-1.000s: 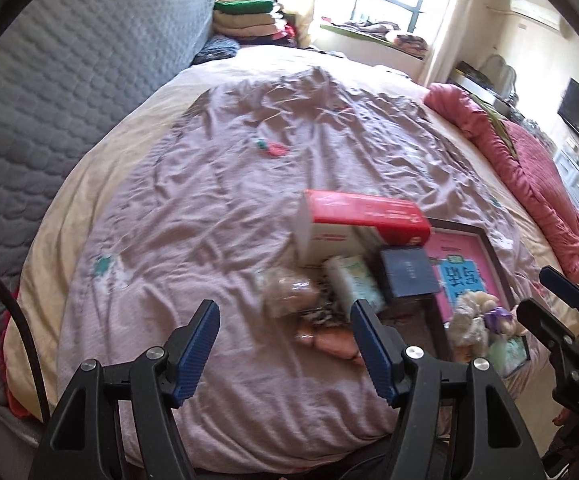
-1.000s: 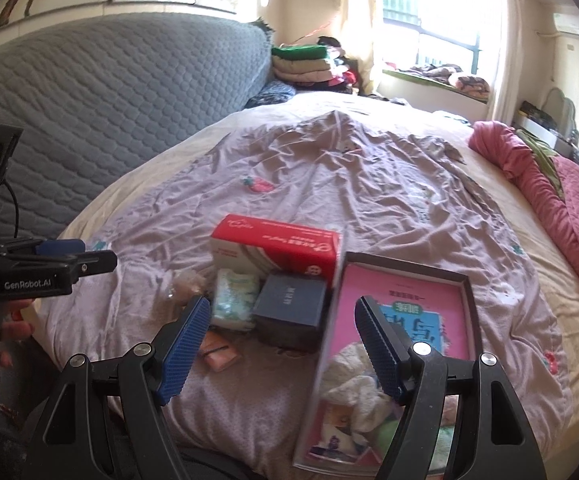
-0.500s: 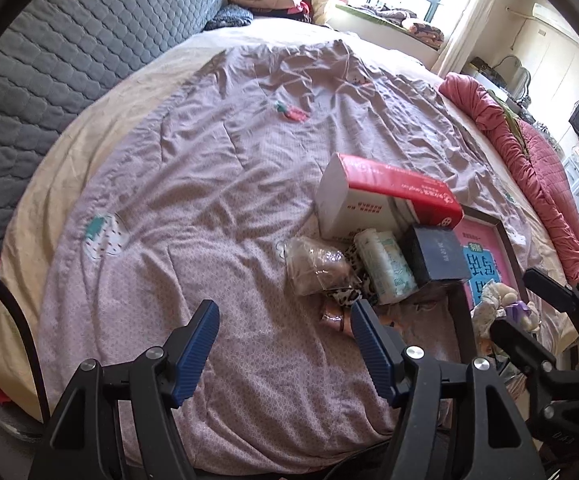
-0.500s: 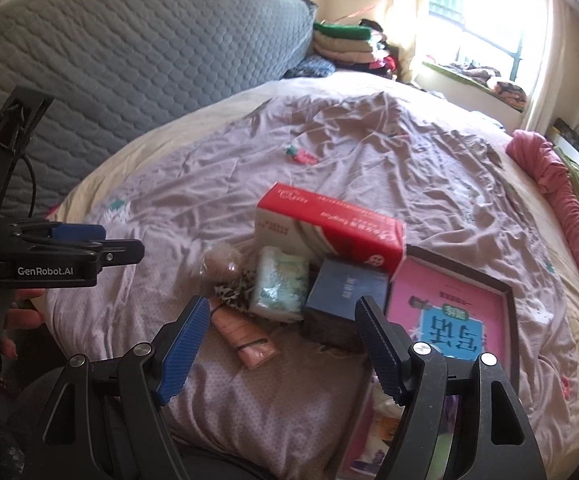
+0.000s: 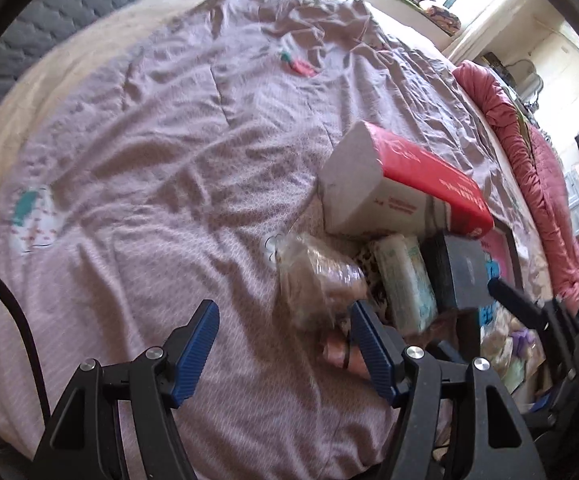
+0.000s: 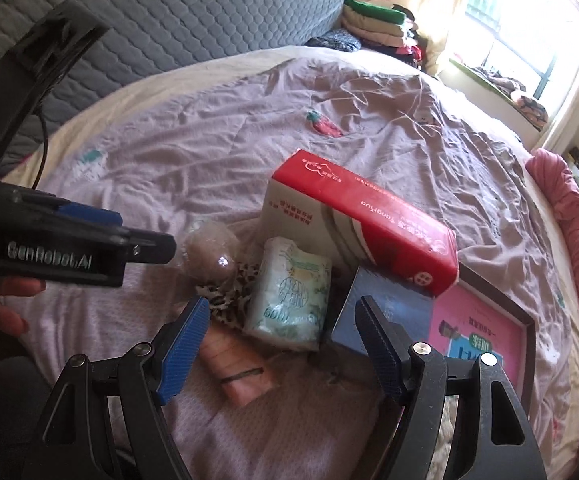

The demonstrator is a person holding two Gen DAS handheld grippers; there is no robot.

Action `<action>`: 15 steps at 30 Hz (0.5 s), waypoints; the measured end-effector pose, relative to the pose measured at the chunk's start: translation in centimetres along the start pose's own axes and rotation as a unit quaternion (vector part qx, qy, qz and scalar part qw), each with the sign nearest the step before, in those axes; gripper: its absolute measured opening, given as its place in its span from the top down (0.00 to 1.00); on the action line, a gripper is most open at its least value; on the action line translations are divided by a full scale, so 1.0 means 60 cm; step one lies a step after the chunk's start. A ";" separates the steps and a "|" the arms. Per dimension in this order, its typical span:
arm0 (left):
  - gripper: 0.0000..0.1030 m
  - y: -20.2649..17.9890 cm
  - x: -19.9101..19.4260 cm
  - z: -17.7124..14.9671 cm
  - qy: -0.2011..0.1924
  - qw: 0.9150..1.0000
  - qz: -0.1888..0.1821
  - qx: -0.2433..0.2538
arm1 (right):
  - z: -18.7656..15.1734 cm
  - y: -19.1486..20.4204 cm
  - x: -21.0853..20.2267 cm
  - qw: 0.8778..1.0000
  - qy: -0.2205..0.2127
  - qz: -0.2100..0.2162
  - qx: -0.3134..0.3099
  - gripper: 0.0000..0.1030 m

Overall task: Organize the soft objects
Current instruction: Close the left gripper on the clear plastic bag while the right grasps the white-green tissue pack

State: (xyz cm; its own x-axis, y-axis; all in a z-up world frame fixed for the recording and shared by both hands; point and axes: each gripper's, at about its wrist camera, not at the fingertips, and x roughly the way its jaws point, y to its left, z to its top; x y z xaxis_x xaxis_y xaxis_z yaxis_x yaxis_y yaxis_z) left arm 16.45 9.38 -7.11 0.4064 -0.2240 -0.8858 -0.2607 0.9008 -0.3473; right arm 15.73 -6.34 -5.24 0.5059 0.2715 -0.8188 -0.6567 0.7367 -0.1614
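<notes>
A pile lies on the mauve bedsheet point(image 5: 169, 160). It holds a red-and-white tissue box point(image 5: 405, 184) point(image 6: 361, 224), a pale green tissue pack point(image 5: 405, 280) point(image 6: 293, 292), a dark blue box point(image 5: 461, 272) point(image 6: 381, 300), a clear bag with something brown inside point(image 5: 317, 280) point(image 6: 209, 252), a leopard-print cloth point(image 6: 229, 292) and a pink roll with a black band point(image 6: 237, 372) point(image 5: 345, 354). My left gripper point(image 5: 285, 314) hangs open over the bag's near edge. Open too, my right gripper point(image 6: 283, 308) hovers above the tissue pack and the roll, touching neither.
A dark-framed box with a pink printed lid point(image 6: 485, 332) lies right of the pile, with soft toys at its near end. A grey quilted headboard point(image 6: 209, 12), folded clothes point(image 6: 377, 24) and a red quilt point(image 5: 537, 184) edge the bed. A hand point(image 6: 1, 320) holds the left gripper.
Both grippers have sunk and tilted down toward the pile, which now looms larger in each view. Their jaws stand as wide as before, and nothing on the bed has shifted.
</notes>
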 end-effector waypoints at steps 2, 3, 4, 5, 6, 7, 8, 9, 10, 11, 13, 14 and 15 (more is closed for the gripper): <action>0.34 0.005 0.020 0.015 0.016 1.000 -0.014 -0.011 | 0.003 -0.004 0.012 1.000 0.002 0.002 0.004 0.26; 0.34 0.007 0.026 0.021 0.021 0.999 -0.020 -0.014 | 0.005 -0.006 0.018 1.000 0.005 0.004 0.005 0.26; 0.34 0.008 0.036 0.027 0.029 0.999 -0.030 -0.019 | 0.007 -0.007 0.023 1.000 0.007 0.005 0.006 0.26; 0.34 0.008 0.043 0.031 0.035 0.999 -0.034 -0.022 | 0.010 -0.005 0.029 1.000 0.008 0.001 0.001 0.26; 0.34 0.009 0.048 0.034 0.038 0.998 -0.035 -0.024 | 0.012 -0.003 0.034 1.000 0.008 -0.003 -0.005 0.26; 0.34 0.010 0.055 0.037 0.042 0.998 -0.035 -0.027 | 0.014 0.000 0.040 1.000 0.009 -0.006 -0.012 0.26; 0.34 0.010 0.062 0.039 0.045 0.998 -0.038 -0.028 | 0.016 0.002 0.047 1.000 0.013 -0.007 -0.017 0.26; 0.34 0.011 0.065 0.040 0.048 0.998 -0.041 -0.029 | 0.017 0.004 0.053 1.000 0.015 -0.008 -0.020 0.26; 0.34 0.011 0.069 0.040 0.051 0.997 -0.048 -0.032 | 0.018 0.007 0.058 0.999 0.016 -0.013 -0.024 0.26; 0.34 0.012 0.073 0.041 0.053 0.997 -0.054 -0.035 | 0.018 0.009 0.063 0.999 0.019 -0.016 -0.028 0.27; 0.34 0.013 0.081 0.042 0.055 0.996 -0.059 -0.040 | 0.018 0.017 0.075 0.998 0.026 -0.026 -0.042 0.33; 0.34 0.014 0.084 0.043 0.058 0.996 -0.060 -0.043 | 0.018 0.019 0.080 0.998 0.029 -0.032 -0.048 0.34; 0.34 0.015 0.087 0.044 0.059 0.995 -0.064 -0.045 | 0.018 0.023 0.085 0.997 0.032 -0.037 -0.056 0.36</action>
State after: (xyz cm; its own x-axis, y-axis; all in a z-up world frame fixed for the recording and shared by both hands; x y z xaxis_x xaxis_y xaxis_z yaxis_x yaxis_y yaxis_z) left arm 20.66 10.01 -11.23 0.3375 -0.3813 -0.8606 -0.2937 0.8260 -0.4811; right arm 18.02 -3.25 -9.04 0.5219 0.1764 -0.8346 -0.6788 0.6783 -0.2811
